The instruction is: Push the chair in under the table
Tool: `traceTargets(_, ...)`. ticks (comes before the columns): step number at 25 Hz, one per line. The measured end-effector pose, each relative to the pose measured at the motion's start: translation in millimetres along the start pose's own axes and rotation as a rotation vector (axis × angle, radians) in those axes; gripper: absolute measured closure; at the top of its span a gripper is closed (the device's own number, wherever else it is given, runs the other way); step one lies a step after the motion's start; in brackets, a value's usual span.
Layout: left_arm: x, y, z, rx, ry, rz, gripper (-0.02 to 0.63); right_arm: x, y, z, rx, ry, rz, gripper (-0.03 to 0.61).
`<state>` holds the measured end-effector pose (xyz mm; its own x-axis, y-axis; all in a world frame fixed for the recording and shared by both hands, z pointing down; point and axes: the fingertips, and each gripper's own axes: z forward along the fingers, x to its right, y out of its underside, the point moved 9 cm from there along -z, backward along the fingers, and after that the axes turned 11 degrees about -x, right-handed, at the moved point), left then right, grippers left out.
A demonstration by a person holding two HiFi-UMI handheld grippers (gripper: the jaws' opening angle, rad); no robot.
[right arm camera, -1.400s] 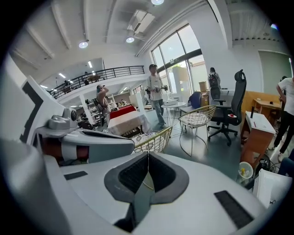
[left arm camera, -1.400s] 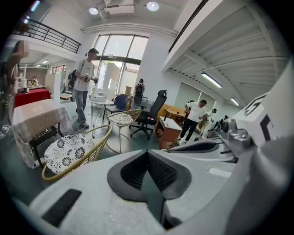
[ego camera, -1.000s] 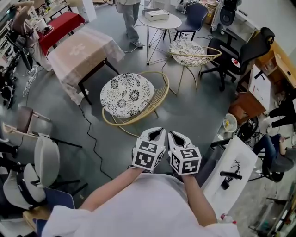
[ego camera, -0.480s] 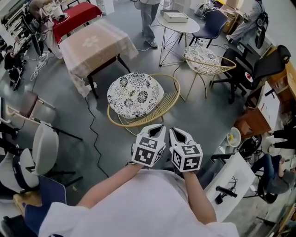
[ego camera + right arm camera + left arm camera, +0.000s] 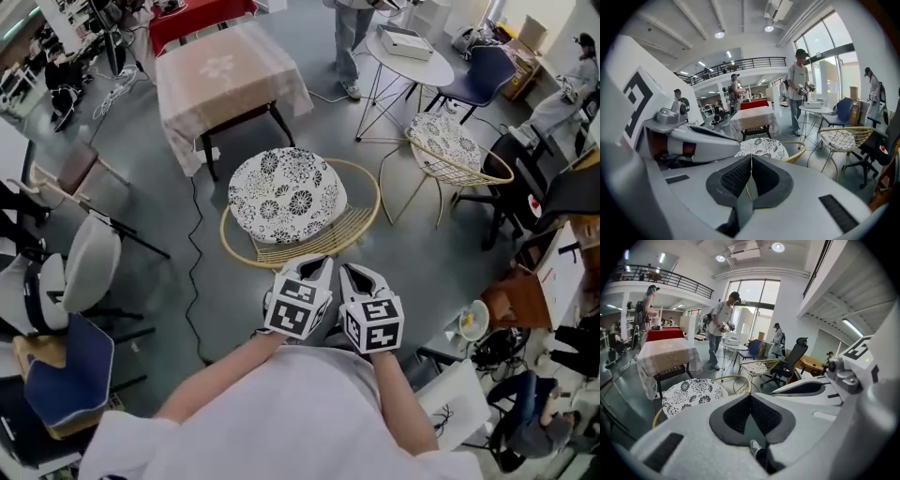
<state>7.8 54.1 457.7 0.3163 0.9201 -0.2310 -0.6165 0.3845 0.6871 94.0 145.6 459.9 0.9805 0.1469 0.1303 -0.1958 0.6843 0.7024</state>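
The chair [image 5: 286, 192] has a round black-and-white floral cushion in a gold wire shell. It stands on the grey floor a short way out from the table [image 5: 230, 75] with the beige cloth. My left gripper [image 5: 319, 265] and right gripper [image 5: 354, 272] are side by side, just short of the chair's near rim [image 5: 309, 246], not touching it. Both are shut with nothing in them. In the left gripper view the cushion [image 5: 691, 394] lies ahead on the left, with the table [image 5: 665, 355] behind it. In the right gripper view the cushion [image 5: 761, 147] sits straight ahead past the closed tips [image 5: 751, 157].
A second wire chair [image 5: 459, 145] and a round white table [image 5: 408, 47] stand at the right, with a person [image 5: 352, 37] beside them. A black cable [image 5: 192, 272] runs along the floor left of the chair. Padded chairs [image 5: 80, 272] crowd the left; a black office chair [image 5: 525, 178] is at the right.
The chair and the cloth-covered table have come nearer and shifted right in the head view. Both grippers now sit close to the chair's near rim, still shut.
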Motion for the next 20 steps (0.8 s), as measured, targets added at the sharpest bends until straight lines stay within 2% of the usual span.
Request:
traceTargets(4, 2, -11, 21, -0.018, -0.046, -0.053, 0.607, 34, -12, 10, -0.049, -0.047, -0.111, 0.575)
traceTargets(9, -4, -11, 41, -0.074, -0.081, -0.079, 0.607, 67, -21, 26, -0.122, -0.102, -0.314, 0.574)
traceTargets(14, -2, -11, 48, -0.134, -0.115, -0.011, 0.607, 84, -28, 37, -0.173, -0.171, -0.519, 0.574)
traceTargets(20, -5, -1, 49, -0.156, -0.174, 0.062, 0.607, 92, -31, 56, -0.213, -0.231, -0.778, 0.574)
